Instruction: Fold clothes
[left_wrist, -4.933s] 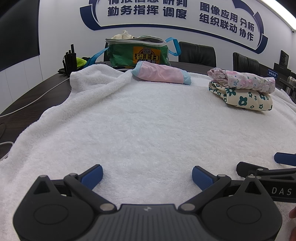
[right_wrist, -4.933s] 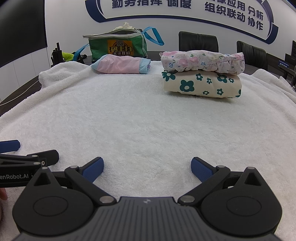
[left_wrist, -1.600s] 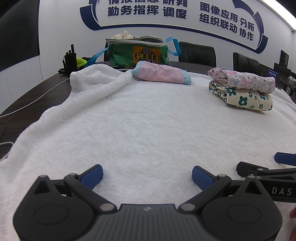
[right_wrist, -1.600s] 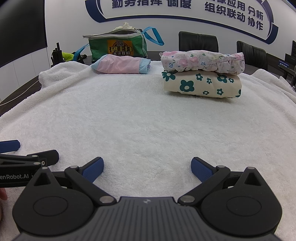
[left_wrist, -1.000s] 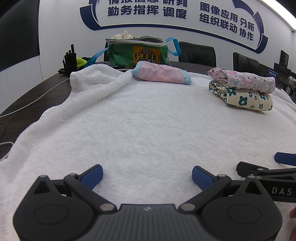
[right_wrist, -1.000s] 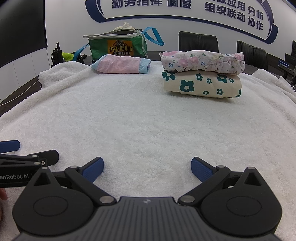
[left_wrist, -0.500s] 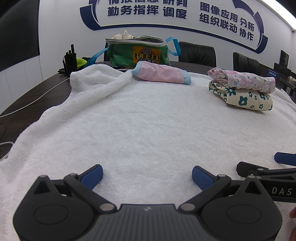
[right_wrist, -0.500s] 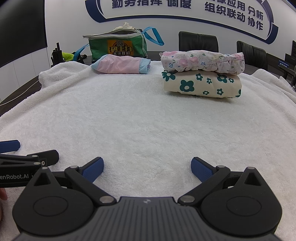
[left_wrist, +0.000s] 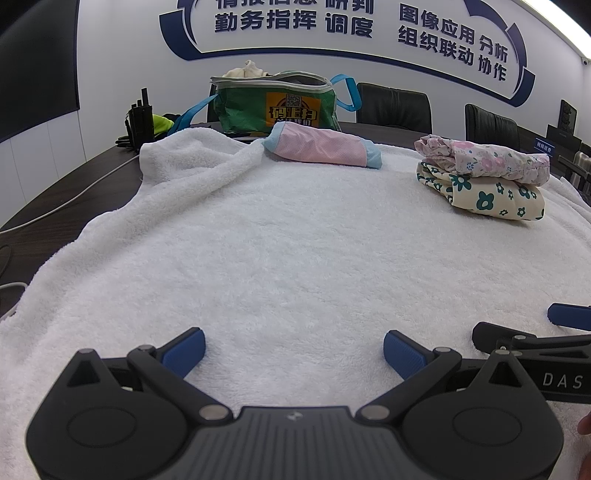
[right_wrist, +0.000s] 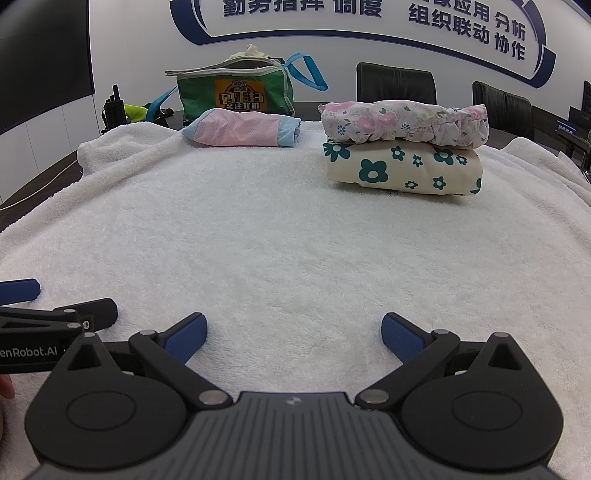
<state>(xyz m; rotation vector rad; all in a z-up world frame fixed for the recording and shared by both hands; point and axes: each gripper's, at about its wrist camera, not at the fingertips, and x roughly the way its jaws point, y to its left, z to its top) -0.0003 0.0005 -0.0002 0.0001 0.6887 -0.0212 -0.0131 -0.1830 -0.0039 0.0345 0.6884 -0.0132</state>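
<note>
Idle between garments, judged: left gripper (left_wrist: 293, 349) and right gripper (right_wrist: 293, 332), both spread and empty on white terry towel (right_wrist: 295, 251); folded pink mesh garment (right_wrist: 242, 129) far ahead-left of right fingers, stacked floral bundles (right_wrist: 402, 147) ahead-right; next needs an unfolded piece.

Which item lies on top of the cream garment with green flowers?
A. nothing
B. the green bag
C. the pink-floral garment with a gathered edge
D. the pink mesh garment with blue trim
C: the pink-floral garment rests directly on the cream green-flowered garment, while the pink mesh garment lies apart to their left on the white towel.
</note>
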